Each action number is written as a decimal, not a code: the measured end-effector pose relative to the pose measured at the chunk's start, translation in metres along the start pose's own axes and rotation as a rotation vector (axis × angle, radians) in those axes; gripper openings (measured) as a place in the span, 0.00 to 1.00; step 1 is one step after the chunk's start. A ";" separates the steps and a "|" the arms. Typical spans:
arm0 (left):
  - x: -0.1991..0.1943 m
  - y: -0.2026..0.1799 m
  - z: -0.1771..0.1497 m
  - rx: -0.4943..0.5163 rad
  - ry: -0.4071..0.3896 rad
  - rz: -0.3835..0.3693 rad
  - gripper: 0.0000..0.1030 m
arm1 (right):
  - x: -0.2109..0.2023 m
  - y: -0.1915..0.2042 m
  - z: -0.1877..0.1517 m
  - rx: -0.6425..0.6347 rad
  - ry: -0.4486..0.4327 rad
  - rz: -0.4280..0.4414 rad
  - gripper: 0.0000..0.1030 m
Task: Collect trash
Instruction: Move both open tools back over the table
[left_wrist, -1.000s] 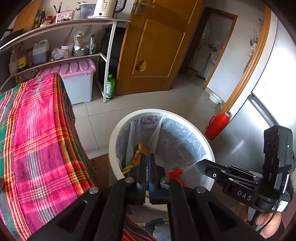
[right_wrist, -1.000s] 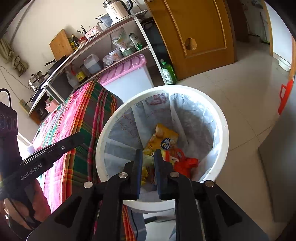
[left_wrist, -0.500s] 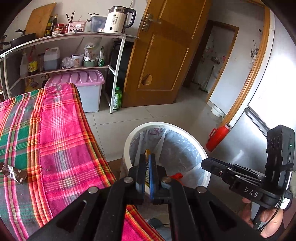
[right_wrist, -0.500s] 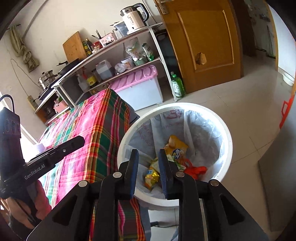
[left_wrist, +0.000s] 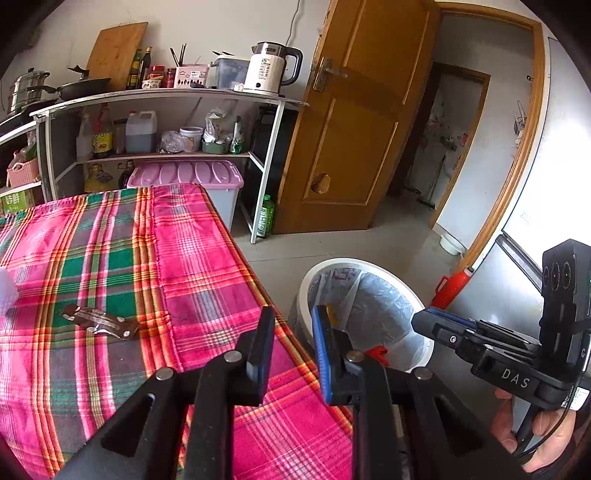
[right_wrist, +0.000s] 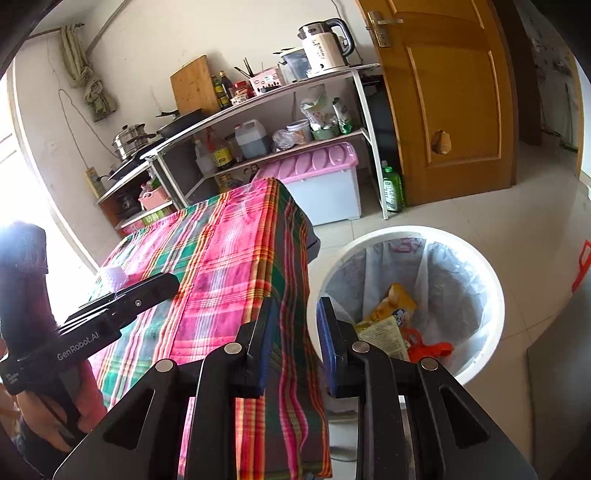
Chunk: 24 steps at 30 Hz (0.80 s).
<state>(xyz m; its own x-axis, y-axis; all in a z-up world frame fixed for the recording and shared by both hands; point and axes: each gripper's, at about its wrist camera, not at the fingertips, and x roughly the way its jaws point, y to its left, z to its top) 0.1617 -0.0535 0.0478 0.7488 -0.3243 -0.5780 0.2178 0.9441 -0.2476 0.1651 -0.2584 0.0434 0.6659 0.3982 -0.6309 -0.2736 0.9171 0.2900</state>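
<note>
A white trash bin (left_wrist: 369, 266) with a clear liner stands on the floor by the table's right edge; it also shows in the right wrist view (right_wrist: 495, 295), holding yellow and red wrappers (right_wrist: 391, 317). A brown wrapper (left_wrist: 99, 323) lies on the plaid tablecloth (left_wrist: 184, 258), left of my left gripper (left_wrist: 291, 332). My left gripper is open and empty over the table's right edge. My right gripper (right_wrist: 293, 325) is open and empty, between table edge and bin. A white crumpled item (right_wrist: 112, 277) sits at the table's left side.
A shelf rack (left_wrist: 166, 96) with kettle, bottles and pots stands at the back. A pink-lidded storage box (left_wrist: 192, 177) and a green bottle (left_wrist: 265, 218) sit below it. A wooden door (left_wrist: 354, 129) is right of the rack. A red object (left_wrist: 452, 286) stands beyond the bin.
Both grippers have pulled up and back from over the bin toward the table, and both have opened from nearly shut. The brown wrapper on the cloth has come into view.
</note>
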 end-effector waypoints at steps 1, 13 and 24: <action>-0.003 0.003 -0.001 -0.003 -0.003 0.007 0.22 | 0.000 0.004 0.000 -0.008 0.000 0.005 0.26; -0.042 0.050 -0.018 -0.056 -0.039 0.109 0.25 | 0.015 0.055 -0.005 -0.102 0.021 0.067 0.31; -0.069 0.097 -0.032 -0.118 -0.071 0.197 0.35 | 0.037 0.099 -0.006 -0.199 0.049 0.109 0.35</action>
<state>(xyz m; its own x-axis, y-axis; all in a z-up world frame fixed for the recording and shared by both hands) 0.1114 0.0588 0.0386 0.8126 -0.1256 -0.5691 -0.0084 0.9739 -0.2269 0.1587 -0.1524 0.0443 0.5917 0.4912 -0.6392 -0.4770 0.8525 0.2136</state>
